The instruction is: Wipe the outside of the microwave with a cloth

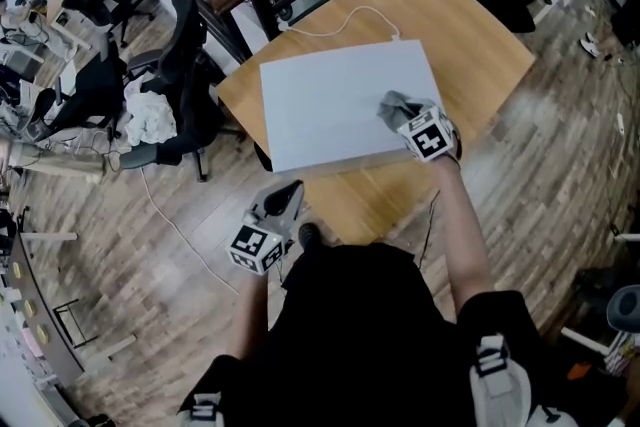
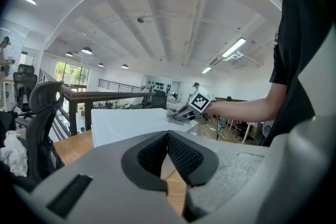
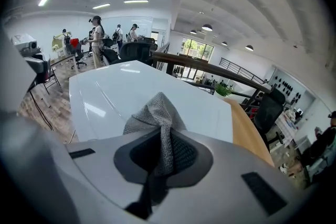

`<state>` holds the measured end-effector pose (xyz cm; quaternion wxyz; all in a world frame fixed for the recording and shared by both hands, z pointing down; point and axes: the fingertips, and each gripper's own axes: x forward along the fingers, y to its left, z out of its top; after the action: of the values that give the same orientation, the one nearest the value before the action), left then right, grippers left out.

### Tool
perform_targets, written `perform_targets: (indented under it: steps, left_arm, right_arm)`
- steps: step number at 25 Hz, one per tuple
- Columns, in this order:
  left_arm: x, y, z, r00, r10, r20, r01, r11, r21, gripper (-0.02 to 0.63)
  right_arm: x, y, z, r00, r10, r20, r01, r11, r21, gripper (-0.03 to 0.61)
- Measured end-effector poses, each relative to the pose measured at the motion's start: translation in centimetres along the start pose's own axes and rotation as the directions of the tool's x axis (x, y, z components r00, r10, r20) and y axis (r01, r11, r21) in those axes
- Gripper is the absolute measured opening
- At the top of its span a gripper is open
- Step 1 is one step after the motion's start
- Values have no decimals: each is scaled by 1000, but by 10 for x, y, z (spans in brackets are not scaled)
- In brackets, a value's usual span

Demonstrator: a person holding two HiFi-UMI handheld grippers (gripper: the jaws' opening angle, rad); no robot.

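Cloth of grey waffle-knit fabric (image 3: 157, 118) was bunched into a peak and pinched between the jaws of the right gripper (image 1: 408, 120). Its loose end lay on the flat top of the glossy white box-shaped microwave (image 1: 335, 105), near that top's right edge. The microwave stood on a round-cornered wooden table (image 1: 480, 45). Off the table, close to the person's body, the left gripper (image 1: 283, 202) had its jaws pressed together on nothing.

Your microwave (image 1: 335, 100): a white box with its flat, glossy top facing up, standing on the wooden table (image 1: 480, 45). Your cloth (image 3: 156, 113): grey, knit-textured, bunched to a peak and pinched between the jaws of your right gripper (image 3: 165, 139). Its loose end rests on the microwave's top, near the right edge as you look down.
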<state>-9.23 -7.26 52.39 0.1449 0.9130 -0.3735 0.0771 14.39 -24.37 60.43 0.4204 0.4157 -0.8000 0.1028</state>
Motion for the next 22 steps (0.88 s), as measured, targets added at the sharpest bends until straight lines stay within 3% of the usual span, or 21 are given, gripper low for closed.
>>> perform_targets:
  steps: [5, 16, 22]
  left_arm:
    - [4, -1, -1, 1000, 10, -1, -10, 1000, -7, 2]
    - [16, -11, 8, 1000, 13, 11, -13, 1000, 19, 2]
    - [20, -21, 11, 1000, 16, 12, -17, 1000, 20, 2]
  right_arm:
    - [-8, -24, -1, 998, -45, 37, 46, 999, -10, 17]
    - [-27, -68, -30, 994, -107, 12, 106, 994, 14, 17]
    - [-36, -80, -39, 994, -106, 24, 105, 994, 31, 17]
